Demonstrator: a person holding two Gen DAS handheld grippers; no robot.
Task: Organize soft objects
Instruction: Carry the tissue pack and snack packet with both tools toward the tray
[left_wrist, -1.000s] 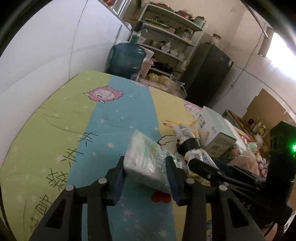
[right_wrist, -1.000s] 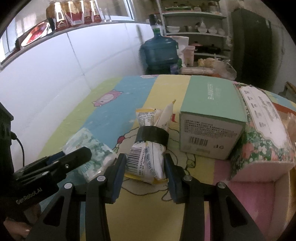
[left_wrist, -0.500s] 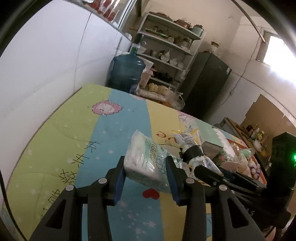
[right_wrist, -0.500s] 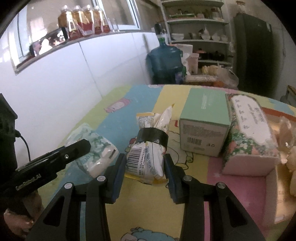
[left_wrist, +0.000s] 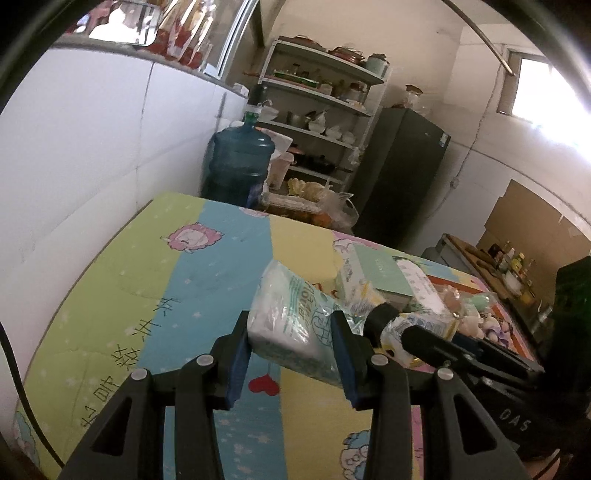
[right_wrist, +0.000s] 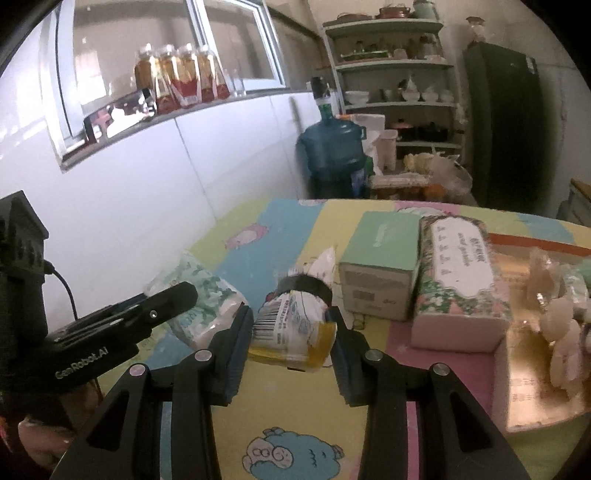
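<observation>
**Two soft packs held clear of the mat, both liable to slip**

Far left: white wall, then the cartoon-print mat covering the table.

Next, the left gripper, clamped on a white-and-green tissue pack. Held near one end, the rest jutting forward and up past the blue pads. Looks lifted off the mat. Risk, as a judgement: slick wrapper plus squashy filling, so could slide or swivel between the pads on a quick swing.

Just beside it to the right, the right gripper, closed on a yellow-and-white bundle of packets bound with a black band. Gripped by the lower end, below the band. Risk: loose packets could shift inside the band or sag out of the grip.

Both loads nearly touching; a bump between grippers seems likely if carried across each other.

Further right, resting on the mat: a mint-topped box, touching a floral tissue pack; beyond, a shallow tray with plush toys. Danger of knocking these while setting down.
</observation>
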